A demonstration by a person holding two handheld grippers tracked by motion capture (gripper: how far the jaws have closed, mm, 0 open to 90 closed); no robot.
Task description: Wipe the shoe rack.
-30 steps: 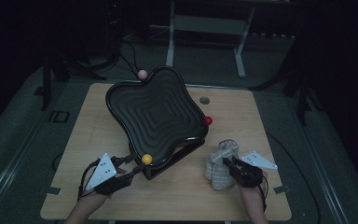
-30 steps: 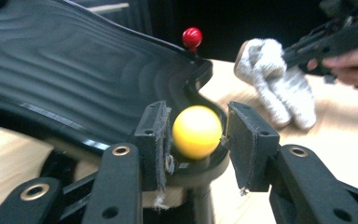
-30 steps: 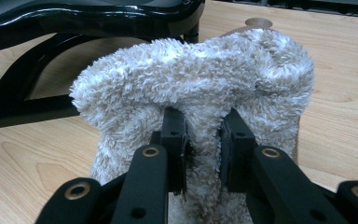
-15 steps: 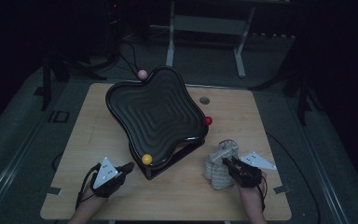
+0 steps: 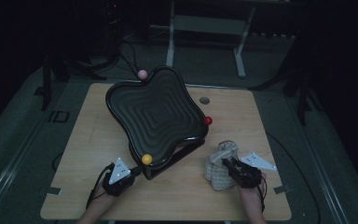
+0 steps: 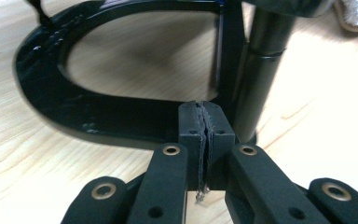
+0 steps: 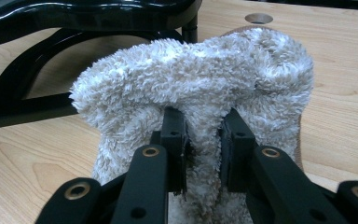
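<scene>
Left gripper (image 5: 137,171) is dropped lower and snapped empty-shut by the table's (image 5: 261,140) near edge; fluffy cloth (image 7: 191,93) is pinched by right gripper (image 7: 203,149), best lifted slowly.

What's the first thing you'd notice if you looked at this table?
The big wavy black tray tilted on its stand in the middle of the wooden table, with a yellow ball at its near corner, a red ball at its right and a pink ball at the far edge. Next, the fluffy beige cloth pinched in the right claw to the tray's right. The left claw is shut on nothing near the stand's base.
</scene>
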